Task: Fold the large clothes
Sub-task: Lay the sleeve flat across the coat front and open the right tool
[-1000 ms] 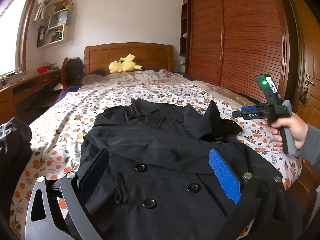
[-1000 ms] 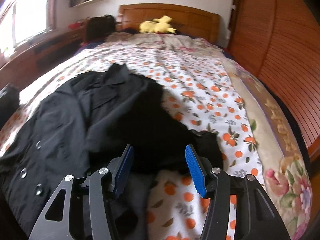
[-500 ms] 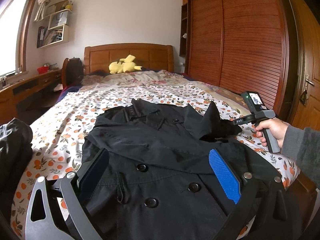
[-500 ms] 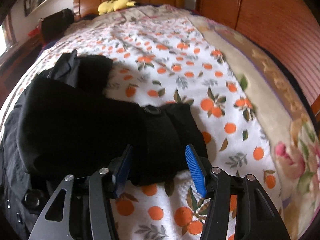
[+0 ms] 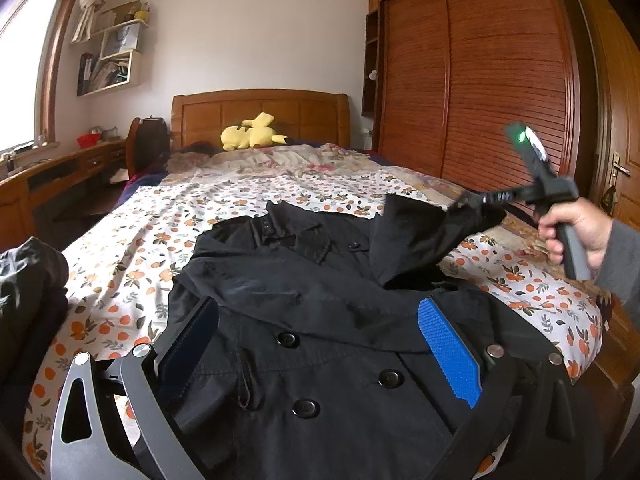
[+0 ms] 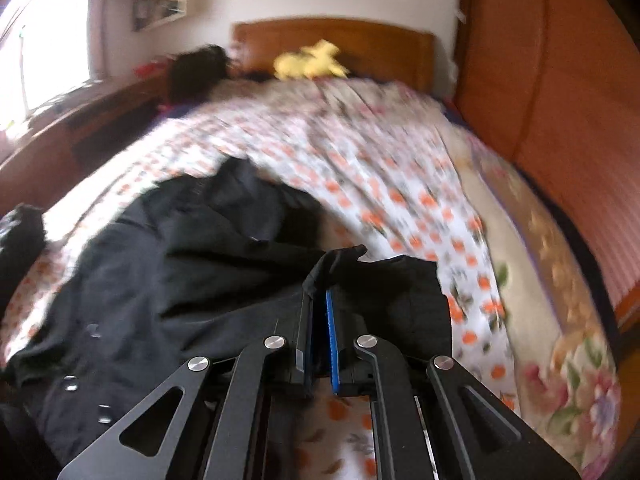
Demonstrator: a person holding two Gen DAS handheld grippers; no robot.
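Observation:
A black double-breasted coat (image 5: pixel 304 280) lies spread on the bed, buttons up, collar toward the headboard. My left gripper (image 5: pixel 320 344) is open and empty, its blue pads hovering over the coat's lower front. My right gripper (image 6: pixel 320 300) is shut on the end of the coat's right sleeve (image 6: pixel 384 276) and holds it lifted off the bed. In the left wrist view the right gripper (image 5: pixel 476 200) is at the right side of the bed, with the sleeve (image 5: pixel 424 232) hanging from it. The coat (image 6: pixel 180 280) fills the left of the blurred right wrist view.
The bed has an orange-patterned cover (image 5: pixel 200 208) and a wooden headboard (image 5: pixel 260 112) with a yellow plush toy (image 5: pixel 252 136). A wooden wardrobe (image 5: pixel 480 80) runs along the right side. A dark garment pile (image 5: pixel 28 288) sits at the left. A desk (image 5: pixel 40 176) stands under the window.
My right gripper has closed on the sleeve end and lifted it up off the bed. My left gripper has stayed in place, open over the coat.

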